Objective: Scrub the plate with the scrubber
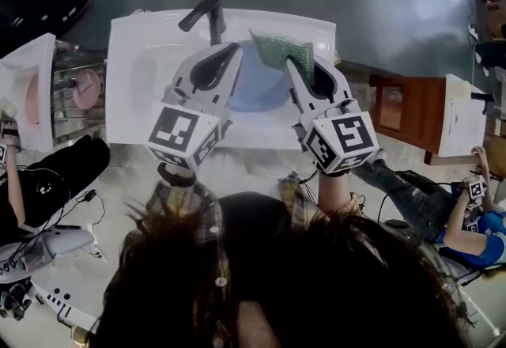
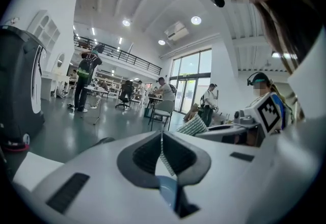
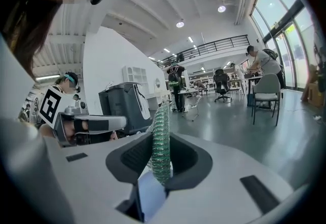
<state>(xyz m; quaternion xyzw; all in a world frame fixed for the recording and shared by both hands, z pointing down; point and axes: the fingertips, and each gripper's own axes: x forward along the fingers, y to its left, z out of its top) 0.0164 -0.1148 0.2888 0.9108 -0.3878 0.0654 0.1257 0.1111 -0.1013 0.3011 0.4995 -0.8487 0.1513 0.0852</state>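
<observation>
Plate (image 1: 257, 89): over the sink (image 1: 138, 69), its rim pinched between the left gripper (image 1: 231, 54) jaws.
Scrubber (image 1: 278, 50): clamped edge-on in the right gripper (image 1: 299, 68) jaws, at the plate's far edge.
Risk: hard strokes of the scrubber may lever the thinly held plate loose into the sink.

Your right gripper (image 3: 161, 142) clamps the scrubber (image 3: 163, 118).
Green mesh stands upright between the jaws; your left gripper (image 3: 89, 126) shows at left.

The plate (image 1: 258, 85) showed only partly, its 9 and 3 o'clock sides hidden behind the left gripper (image 1: 229, 54) and right gripper (image 1: 296, 66). The scrubber (image 1: 278, 48) had its lower end buried in the right jaws; hair (image 1: 277, 275) blocked everything at 6 o'clock of the head view.
</observation>
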